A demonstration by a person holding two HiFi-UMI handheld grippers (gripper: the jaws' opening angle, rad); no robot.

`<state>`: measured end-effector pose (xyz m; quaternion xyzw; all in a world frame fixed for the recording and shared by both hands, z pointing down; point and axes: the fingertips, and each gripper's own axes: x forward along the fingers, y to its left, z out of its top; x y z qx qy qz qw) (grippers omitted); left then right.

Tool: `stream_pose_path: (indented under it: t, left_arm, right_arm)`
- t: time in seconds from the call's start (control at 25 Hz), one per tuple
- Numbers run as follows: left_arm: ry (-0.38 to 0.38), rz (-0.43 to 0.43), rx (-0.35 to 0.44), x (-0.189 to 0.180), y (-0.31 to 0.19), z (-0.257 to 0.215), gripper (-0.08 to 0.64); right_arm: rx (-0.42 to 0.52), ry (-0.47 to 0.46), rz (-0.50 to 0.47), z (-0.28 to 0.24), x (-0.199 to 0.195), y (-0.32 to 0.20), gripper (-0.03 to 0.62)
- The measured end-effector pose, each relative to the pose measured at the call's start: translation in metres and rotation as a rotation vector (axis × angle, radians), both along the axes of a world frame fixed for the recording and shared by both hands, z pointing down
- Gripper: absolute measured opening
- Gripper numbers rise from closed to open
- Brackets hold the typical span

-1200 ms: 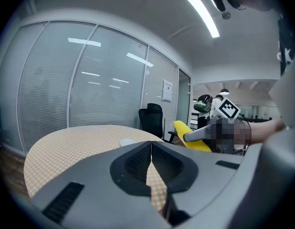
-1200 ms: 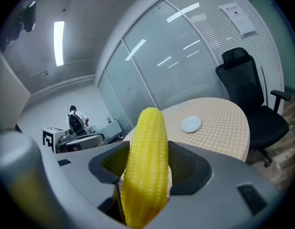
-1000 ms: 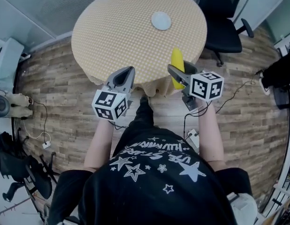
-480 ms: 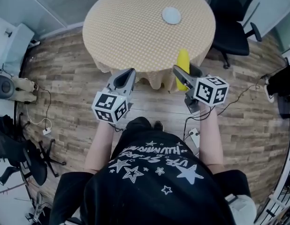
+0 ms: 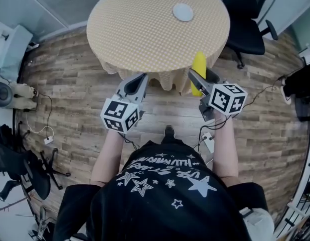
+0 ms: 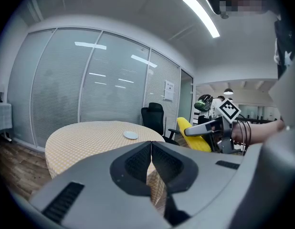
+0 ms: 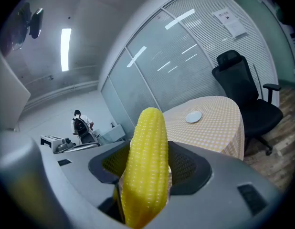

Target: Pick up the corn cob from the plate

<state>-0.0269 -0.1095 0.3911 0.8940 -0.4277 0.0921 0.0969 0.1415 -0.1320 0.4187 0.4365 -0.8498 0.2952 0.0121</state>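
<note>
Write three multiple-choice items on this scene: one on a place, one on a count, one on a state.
1. Where is the corn cob? A on the chair; B in the right tongs; C on the floor.
2. How many plates lie on the table? A none; B one; C three.
3. How do the left tongs stand? A shut, empty; B wide open; C shut on the cob.
Answers: 1 B, the right gripper view shows the cob clamped between the jaws. 2 B, the head view shows a single plate. 3 A, the left gripper view shows the jaws meeting with nothing between.
</note>
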Motion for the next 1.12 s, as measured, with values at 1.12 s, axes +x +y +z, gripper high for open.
stream_pose_path:
  t: [1.12]
  left_arm:
    - [0.034,0.114,0.046,-0.067,0.159,-0.024,0.010]
  right_arm:
    - [0.051,0.027,0.086,-0.033,-0.070,0.180,0.255]
